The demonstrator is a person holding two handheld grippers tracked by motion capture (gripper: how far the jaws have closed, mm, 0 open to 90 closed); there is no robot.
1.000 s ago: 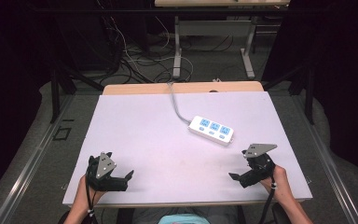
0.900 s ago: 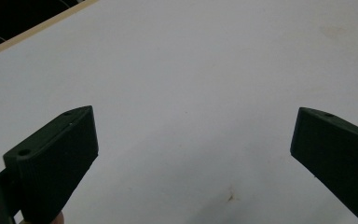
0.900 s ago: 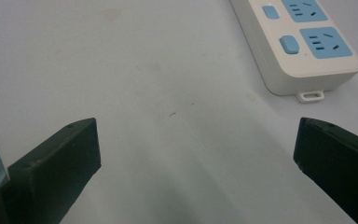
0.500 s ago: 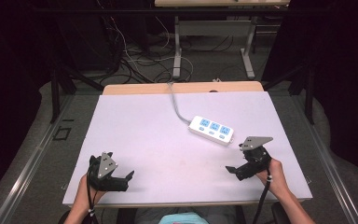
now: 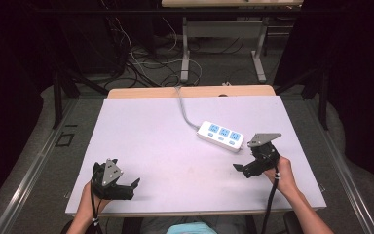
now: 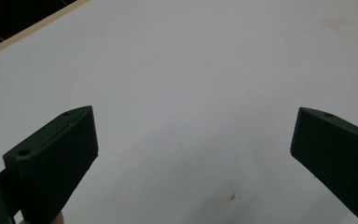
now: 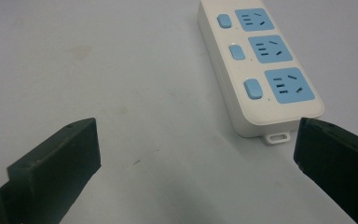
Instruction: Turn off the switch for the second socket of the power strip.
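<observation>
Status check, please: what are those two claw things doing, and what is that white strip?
Both hand-held grippers open, empty: left, right. Power strip untouched, just ahead of right. Nothing between.

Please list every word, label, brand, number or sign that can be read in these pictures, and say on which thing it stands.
There is no text that can be read.
Power strip: three blue sockets and three blue switches, with no printed word, brand or number to be seen.
Right gripper and left gripper: plain black jaws, no marking.
Table: bare surface, only faint stains.

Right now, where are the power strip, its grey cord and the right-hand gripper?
power strip [image 7: 261, 70], right gripper view, white top face.
grey cord [image 5: 184, 109], high view, middle of its run.
right gripper [image 5: 247, 168], high view, between its open jaws.
</observation>
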